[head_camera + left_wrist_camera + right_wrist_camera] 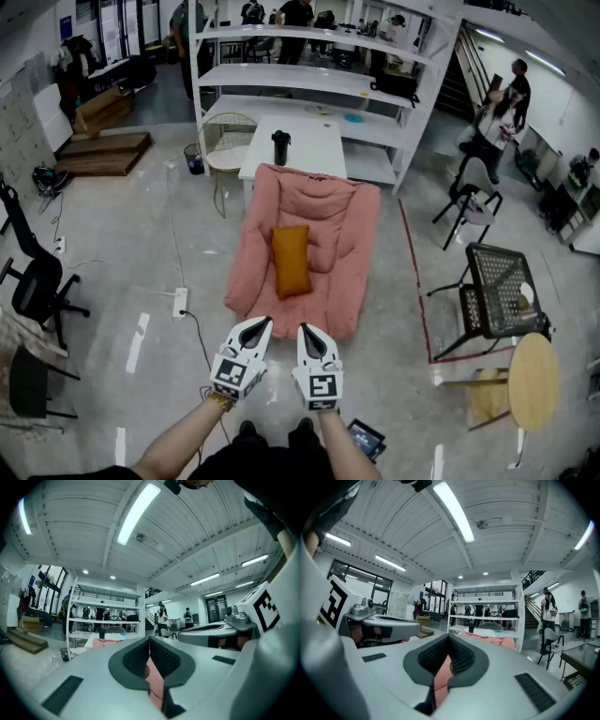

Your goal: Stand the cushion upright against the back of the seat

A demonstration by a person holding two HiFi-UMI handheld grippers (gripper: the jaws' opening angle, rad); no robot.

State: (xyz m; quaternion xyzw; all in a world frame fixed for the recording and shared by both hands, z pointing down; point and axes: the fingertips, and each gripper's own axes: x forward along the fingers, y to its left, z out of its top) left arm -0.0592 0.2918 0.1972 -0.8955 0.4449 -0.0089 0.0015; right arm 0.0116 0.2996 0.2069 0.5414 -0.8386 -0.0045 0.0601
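Observation:
A pink floor seat (328, 272) lies ahead of me with its back (319, 199) raised at the far end. An orange cushion (291, 261) lies flat on the seat part, left of centre. My left gripper (258, 324) and right gripper (307, 331) hover side by side just short of the seat's near edge, both shut and empty. In the left gripper view the jaws meet at the tip of the left gripper (150, 641), with pink fabric (154, 684) showing below. The right gripper (449, 639) looks the same, jaws together over pink seat fabric (440, 684).
A white table (295, 145) with a dark cup (280, 146) stands behind the seat, before white shelving (319, 80). A round chair (228, 141) is at its left. A black mesh chair (502, 291) and round wooden table (532, 380) stand right. A power strip (180, 300) and cable lie left.

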